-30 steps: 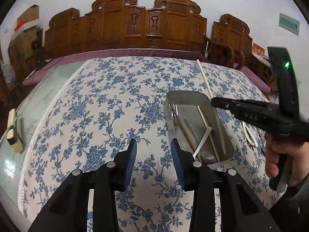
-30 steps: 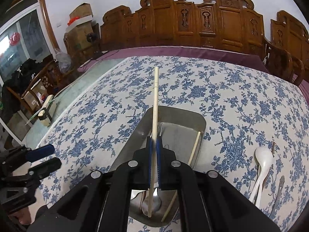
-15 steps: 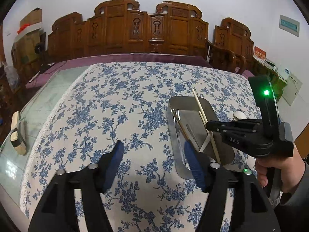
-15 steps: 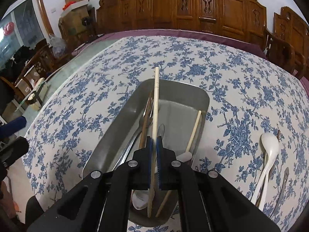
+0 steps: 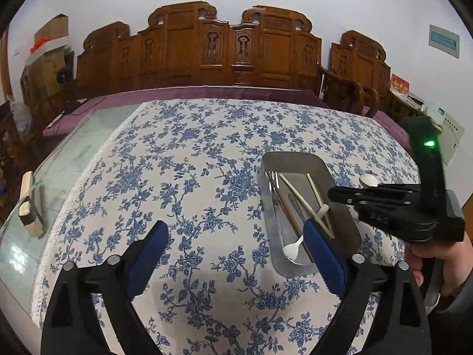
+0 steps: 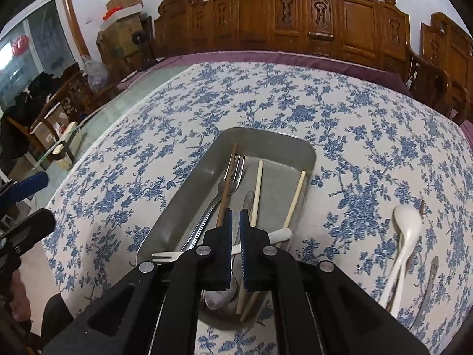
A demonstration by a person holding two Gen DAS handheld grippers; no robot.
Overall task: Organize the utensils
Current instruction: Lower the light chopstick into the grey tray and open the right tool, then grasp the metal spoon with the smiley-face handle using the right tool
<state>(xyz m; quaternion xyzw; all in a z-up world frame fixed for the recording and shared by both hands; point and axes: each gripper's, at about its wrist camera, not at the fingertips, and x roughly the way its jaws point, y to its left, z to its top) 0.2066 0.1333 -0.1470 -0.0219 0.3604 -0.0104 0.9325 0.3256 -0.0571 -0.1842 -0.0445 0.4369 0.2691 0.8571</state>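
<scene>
A metal tray (image 6: 295,145) on the blue-flowered tablecloth holds a steel fork (image 6: 233,174), a brown chopstick (image 6: 227,183), two pale chopsticks (image 6: 258,189), a white spoon and a metal spoon. My right gripper (image 6: 235,239) hovers over the tray's near end. Its pads are shut to a narrow slit with nothing between them, and one pale chopstick lies just right of them. In the left wrist view my left gripper (image 5: 235,245) hangs over bare cloth left of the tray (image 5: 266,177). Its jaws are opening wide and hold nothing.
Two white spoons (image 6: 405,236) and a metal utensil (image 6: 431,281) lie on the cloth right of the tray. A wooden block (image 5: 29,207) sits on the glass table edge at left. Carved wooden seats (image 5: 230,50) line the far side.
The pale chopstick that was pinched in my right gripper now lies in the tray, and that gripper has dropped closer to the tray. The left jaws have spread from narrow to wide.
</scene>
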